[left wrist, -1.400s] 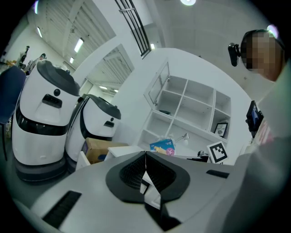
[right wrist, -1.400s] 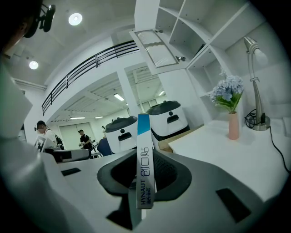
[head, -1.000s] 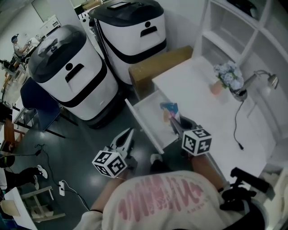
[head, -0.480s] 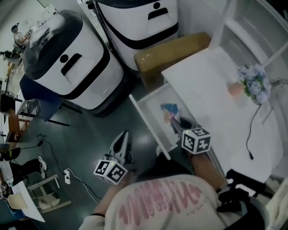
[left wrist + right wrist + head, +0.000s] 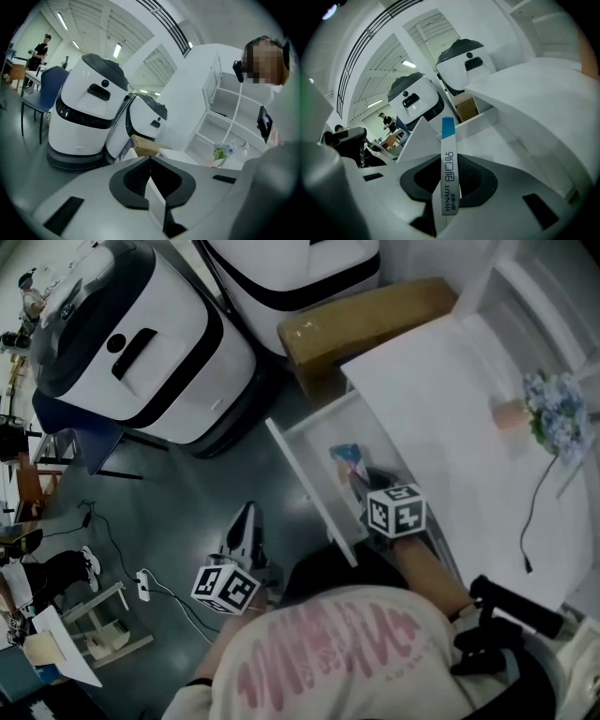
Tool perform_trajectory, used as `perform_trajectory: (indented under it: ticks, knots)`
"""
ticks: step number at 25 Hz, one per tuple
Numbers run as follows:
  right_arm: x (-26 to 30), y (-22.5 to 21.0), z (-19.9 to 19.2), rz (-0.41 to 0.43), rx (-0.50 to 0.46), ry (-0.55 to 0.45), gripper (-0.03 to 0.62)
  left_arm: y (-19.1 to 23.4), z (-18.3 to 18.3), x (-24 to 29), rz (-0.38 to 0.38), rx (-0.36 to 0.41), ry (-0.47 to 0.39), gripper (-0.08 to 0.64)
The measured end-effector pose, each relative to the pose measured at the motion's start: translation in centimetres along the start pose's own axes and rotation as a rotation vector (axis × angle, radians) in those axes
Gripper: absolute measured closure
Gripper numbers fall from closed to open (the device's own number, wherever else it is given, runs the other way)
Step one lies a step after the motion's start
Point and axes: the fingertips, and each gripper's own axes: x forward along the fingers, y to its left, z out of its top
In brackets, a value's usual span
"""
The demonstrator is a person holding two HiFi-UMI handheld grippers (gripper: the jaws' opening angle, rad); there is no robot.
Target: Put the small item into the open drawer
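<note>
The small item is a thin white box with a blue end [image 5: 447,136] and dark lettering on it. My right gripper [image 5: 449,161] is shut on it, and it stands upright between the pads. In the head view the right gripper [image 5: 360,486] holds the box [image 5: 345,457] over the inside of the open white drawer [image 5: 305,486], which is pulled out from the white desk [image 5: 441,399]. My left gripper [image 5: 247,519] hangs over the dark floor left of the drawer, shut with nothing in it. In the left gripper view, the left gripper [image 5: 150,161] has its jaws together.
Two large white-and-black machines [image 5: 141,343] stand beyond the drawer, with a cardboard box [image 5: 366,315] beside the desk. A flower pot [image 5: 553,418] and a cable [image 5: 534,512] are on the desk's right side. A chair [image 5: 70,442] and floor cables are at the left.
The head view has swung, so the desk and drawer sit further up and right. The right gripper stays over the drawer with the box. The left gripper has drawn nearer the body.
</note>
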Motion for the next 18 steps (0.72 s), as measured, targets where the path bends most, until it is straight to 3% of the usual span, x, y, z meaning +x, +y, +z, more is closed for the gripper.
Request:
perform_trajectory:
  ticks: [18]
  knots:
    - [4.0,-3.4,-4.4,-0.071,-0.045,0.174,0.497,0.2,-1.2,4.0,-0.039,0.037,0.085,0.529]
